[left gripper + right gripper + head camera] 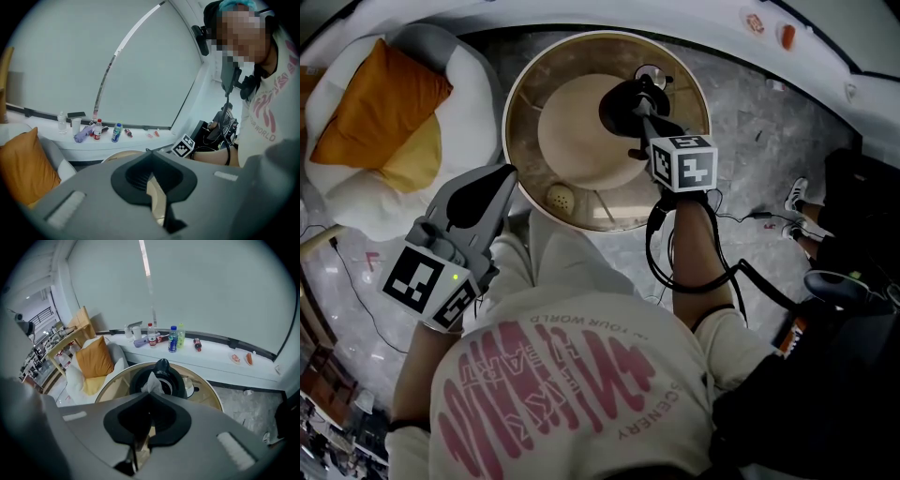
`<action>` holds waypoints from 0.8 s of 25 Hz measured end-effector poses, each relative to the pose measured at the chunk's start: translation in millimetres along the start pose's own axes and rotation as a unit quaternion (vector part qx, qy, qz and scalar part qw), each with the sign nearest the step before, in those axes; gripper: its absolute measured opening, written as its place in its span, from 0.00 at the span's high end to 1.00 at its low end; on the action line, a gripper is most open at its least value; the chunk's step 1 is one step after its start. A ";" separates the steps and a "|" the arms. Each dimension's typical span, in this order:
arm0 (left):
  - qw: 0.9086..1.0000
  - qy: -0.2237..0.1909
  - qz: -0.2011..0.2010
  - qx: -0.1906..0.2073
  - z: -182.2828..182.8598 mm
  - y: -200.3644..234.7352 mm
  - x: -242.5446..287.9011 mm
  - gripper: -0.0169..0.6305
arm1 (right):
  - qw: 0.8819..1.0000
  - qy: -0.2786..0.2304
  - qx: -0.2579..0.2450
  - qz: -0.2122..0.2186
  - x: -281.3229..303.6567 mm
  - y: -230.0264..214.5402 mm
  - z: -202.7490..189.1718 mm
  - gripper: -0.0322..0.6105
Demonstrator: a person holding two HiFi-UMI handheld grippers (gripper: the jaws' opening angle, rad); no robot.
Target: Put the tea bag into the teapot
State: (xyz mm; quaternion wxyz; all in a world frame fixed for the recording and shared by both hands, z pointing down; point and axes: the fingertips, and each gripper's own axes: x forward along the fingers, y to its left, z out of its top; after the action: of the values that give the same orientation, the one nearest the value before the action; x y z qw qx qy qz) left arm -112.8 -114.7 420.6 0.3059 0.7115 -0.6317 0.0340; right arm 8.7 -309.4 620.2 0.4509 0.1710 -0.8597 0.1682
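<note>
A black teapot point(614, 105) point(177, 383) stands open on the round glass-topped table point(521, 141). My right gripper point(639, 117) point(151, 394) hovers just over its mouth, shut on a white tea bag point(151, 381) that sticks out past the jaw tips above the opening. A small glass lid point(652, 75) point(191, 388) lies on the table beside the pot. My left gripper point(500, 175) point(149, 157) is held at the table's near left edge, away from the pot, jaws together with nothing in them.
A white armchair with an orange cushion point(380, 112) stands left of the table. Behind it a white ledge carries bottles point(173, 339) and a cup. Cables point(750, 272) trail on the floor at the right, near another person's shoe point(797, 193).
</note>
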 end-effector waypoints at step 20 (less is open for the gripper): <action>1.000 -0.005 -0.002 -0.004 1.9 1.5 3.1 0.95 | 1.000 -0.001 0.015 -0.002 1.7 -2.6 4.4 0.84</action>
State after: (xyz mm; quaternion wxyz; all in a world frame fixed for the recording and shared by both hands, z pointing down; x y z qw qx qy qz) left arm -114.2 -118.3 421.0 0.3060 0.7119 -0.6316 0.0270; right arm 5.7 -313.9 619.6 0.4475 0.1795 -0.8574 0.1799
